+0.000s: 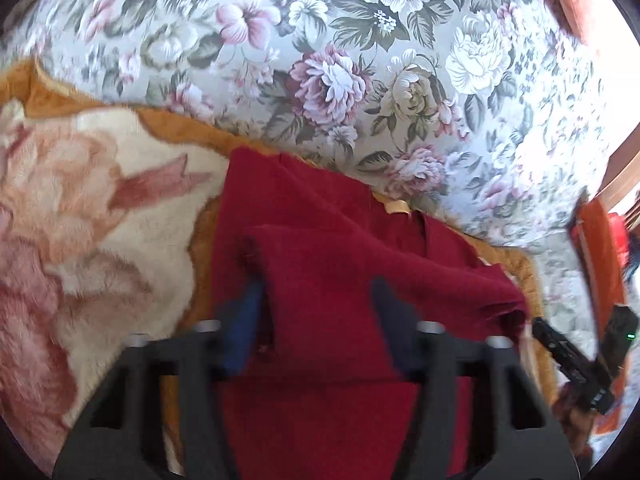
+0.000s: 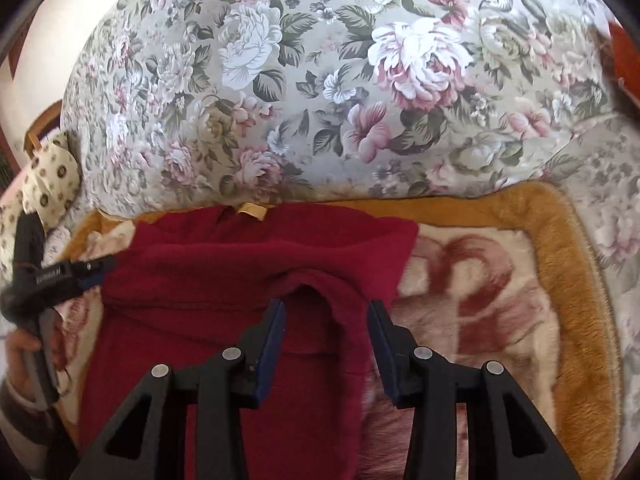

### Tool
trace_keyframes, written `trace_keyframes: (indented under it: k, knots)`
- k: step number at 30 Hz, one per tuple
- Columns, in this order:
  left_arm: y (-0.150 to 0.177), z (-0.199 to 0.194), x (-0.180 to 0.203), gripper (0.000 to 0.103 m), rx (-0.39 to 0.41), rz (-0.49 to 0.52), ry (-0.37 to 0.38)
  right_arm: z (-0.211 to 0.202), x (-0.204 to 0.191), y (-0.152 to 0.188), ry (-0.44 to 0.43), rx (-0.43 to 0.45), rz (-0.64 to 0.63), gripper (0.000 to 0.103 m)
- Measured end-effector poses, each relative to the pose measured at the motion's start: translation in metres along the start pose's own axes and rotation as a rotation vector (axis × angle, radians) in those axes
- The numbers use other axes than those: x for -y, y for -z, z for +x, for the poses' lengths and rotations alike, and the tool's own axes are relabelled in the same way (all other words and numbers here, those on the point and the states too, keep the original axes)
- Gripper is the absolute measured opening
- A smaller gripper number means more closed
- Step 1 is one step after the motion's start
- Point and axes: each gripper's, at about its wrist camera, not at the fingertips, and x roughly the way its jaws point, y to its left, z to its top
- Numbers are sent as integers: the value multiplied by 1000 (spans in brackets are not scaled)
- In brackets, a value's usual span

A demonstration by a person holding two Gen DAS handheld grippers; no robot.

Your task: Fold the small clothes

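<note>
A dark red garment [image 1: 332,264] lies on a plush blanket [image 1: 100,208], partly folded over itself, with a tan label [image 2: 251,210] at its far edge. My left gripper [image 1: 320,292] is open, its jaws wide apart over the garment, with a raised fold of cloth between them. My right gripper [image 2: 326,308] is open over the garment [image 2: 224,280], with a hump of red cloth between its fingertips. The right gripper shows at the right edge of the left wrist view [image 1: 568,356]. The left gripper shows at the left of the right wrist view [image 2: 80,270].
A floral cushion [image 2: 320,92] rises behind the blanket [image 2: 500,280], which has an orange-brown border. A spotted pillow [image 2: 48,184] lies far left. An orange object [image 1: 600,248] stands at the right edge.
</note>
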Motion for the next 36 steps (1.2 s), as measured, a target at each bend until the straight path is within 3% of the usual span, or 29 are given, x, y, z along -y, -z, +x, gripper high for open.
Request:
trace_keyframes:
  k: [2, 5, 6, 7, 8, 11, 14, 16, 20, 24, 27, 29, 31, 36]
  knots:
    - [-3, 5, 3, 19, -6, 18, 0, 0, -4, 0, 22, 16, -43, 41]
    - [-12, 14, 12, 11, -19, 55, -5, 13, -14, -1, 57, 2, -130, 39]
    - [-15, 15, 14, 10, -17, 63, -7, 22, -18, -3, 94, -13, -151, 20]
    - [-22, 16, 16, 10, -15, 68, -3, 29, -19, -4, 130, -29, -165, 10]
    - [-30, 16, 17, 9, -13, 69, 1, 32, -18, -7, 158, -27, -168, 7]
    - [-52, 6, 20, 8, 22, 92, -15, 12, -6, -16, 100, 40, -77, 6]
    - [-59, -8, 9, 8, 56, 100, -33, -8, -11, -10, 51, 77, -107, 6]
    - [-54, -9, -4, 8, 65, 89, -87, -9, -18, 4, 48, 52, -184, 6]
    - [-35, 13, -32, 8, -21, 24, -112, 22, -18, 34, 113, -101, -263, 7]
    - [-26, 3, -30, 8, -17, 24, -59, -2, -6, 22, 27, -63, -160, 12]
    - [-27, -5, -23, 22, -14, 26, -33, -26, 7, 1, -84, 28, -46, 15]
    - [-26, -8, -17, 52, -17, 36, -14, -31, 12, -15, -132, 57, 13, 18]
    - [-25, -7, -15, 64, -31, 26, 10, -29, 15, -25, -125, 76, 35, 21]
    - [-23, 3, -4, 64, -44, 30, 12, -3, 15, -30, -96, 0, 83, 22]
